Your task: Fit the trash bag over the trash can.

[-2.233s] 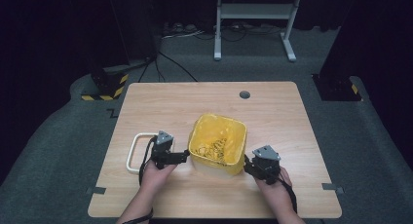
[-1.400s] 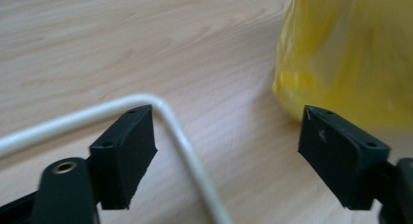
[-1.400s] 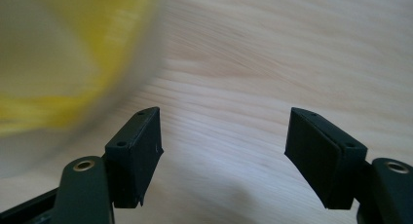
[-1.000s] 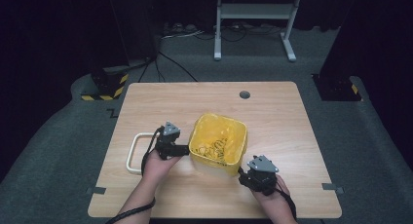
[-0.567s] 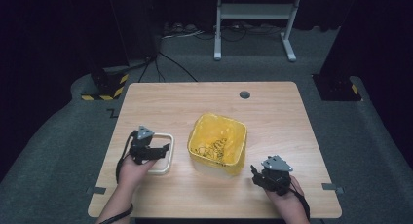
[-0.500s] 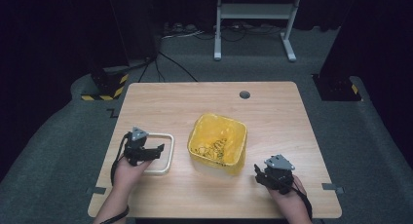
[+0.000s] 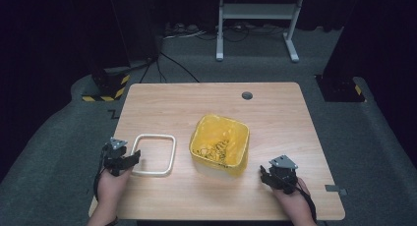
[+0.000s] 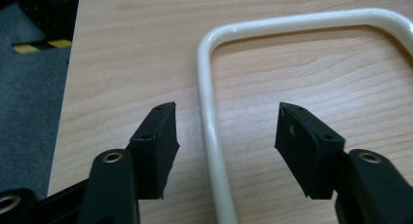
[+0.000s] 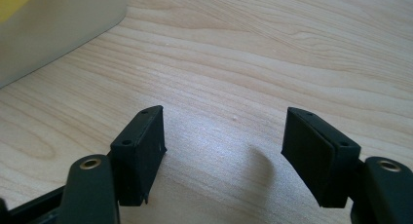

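Left gripper (image 8: 224,131) sits over the near-left side of the white rounded frame (image 7: 153,155), fingers (image 8: 158,146) spread wide, one either side of that rail, which runs 6 to 12 between them; a straight close looks enough to pinch it. The frame lies flat at 9 o'clock from the yellow bin (image 7: 220,145). Right gripper (image 7: 265,175), fingers apart and empty, hovers over bare tabletop (image 7: 275,113), well away at the bin's 4 o'clock
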A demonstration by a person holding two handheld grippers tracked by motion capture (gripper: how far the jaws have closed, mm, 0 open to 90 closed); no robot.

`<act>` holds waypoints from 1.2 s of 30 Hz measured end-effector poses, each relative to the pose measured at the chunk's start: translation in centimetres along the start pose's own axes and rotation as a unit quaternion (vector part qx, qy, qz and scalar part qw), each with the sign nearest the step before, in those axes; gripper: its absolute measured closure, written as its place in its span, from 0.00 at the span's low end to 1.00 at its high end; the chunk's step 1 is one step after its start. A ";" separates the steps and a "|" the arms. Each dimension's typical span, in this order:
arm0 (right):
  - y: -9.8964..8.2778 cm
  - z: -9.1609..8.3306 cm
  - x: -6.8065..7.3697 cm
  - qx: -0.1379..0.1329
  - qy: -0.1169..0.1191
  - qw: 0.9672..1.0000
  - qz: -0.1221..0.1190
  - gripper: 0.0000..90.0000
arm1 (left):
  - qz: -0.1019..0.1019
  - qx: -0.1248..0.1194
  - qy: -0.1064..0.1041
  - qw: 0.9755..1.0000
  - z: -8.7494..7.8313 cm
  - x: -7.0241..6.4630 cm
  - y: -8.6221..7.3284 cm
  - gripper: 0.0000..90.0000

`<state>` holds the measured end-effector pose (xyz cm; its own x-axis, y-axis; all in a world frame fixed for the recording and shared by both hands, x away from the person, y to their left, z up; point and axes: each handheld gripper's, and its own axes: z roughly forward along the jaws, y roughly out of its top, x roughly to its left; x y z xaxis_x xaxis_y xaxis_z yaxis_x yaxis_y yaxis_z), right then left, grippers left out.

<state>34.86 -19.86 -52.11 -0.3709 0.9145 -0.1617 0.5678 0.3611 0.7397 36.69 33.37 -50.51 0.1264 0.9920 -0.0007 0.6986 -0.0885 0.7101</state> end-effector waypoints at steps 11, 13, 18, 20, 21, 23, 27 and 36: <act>-0.3 0.4 -1.4 0.002 0.043 0.998 0.051 0.31 | -0.019 0.008 -0.011 1.000 0.8 0.5 -1.0 0.59; -0.3 0.5 -1.5 0.004 0.046 0.997 0.054 0.31 | -0.007 0.002 0.000 1.000 0.8 0.3 -1.2 0.63; -0.3 0.5 -1.5 0.004 0.047 0.997 0.055 0.30 | 0.000 -0.020 -0.001 1.000 0.8 -0.1 -1.7 0.75; -0.3 0.5 -1.5 0.004 0.047 0.997 0.056 0.30 | 0.005 -0.024 -0.003 1.000 0.8 -0.3 -1.8 0.80; -0.3 0.5 -1.5 0.004 0.047 0.997 0.056 0.30 | 0.007 -0.026 -0.004 1.000 0.8 -0.4 -1.8 0.83; -0.3 0.5 -1.5 0.004 0.047 0.997 0.057 0.30 | 0.010 -0.026 -0.004 1.000 0.9 -0.5 -1.8 0.86; -0.3 0.5 -1.5 0.004 0.047 0.997 0.057 0.30 | 0.014 -0.028 -0.004 1.000 0.9 -0.6 -1.8 0.90; -0.3 0.5 -1.5 0.005 0.047 0.997 0.056 0.30 | 0.003 -0.025 -0.011 1.000 1.0 -0.5 -1.6 0.90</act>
<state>35.67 -21.24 -52.42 -0.3716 0.9283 -0.0155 0.6166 0.2592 0.7434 36.16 32.89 -52.36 0.1459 0.9892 -0.0112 0.6624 -0.0892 0.7438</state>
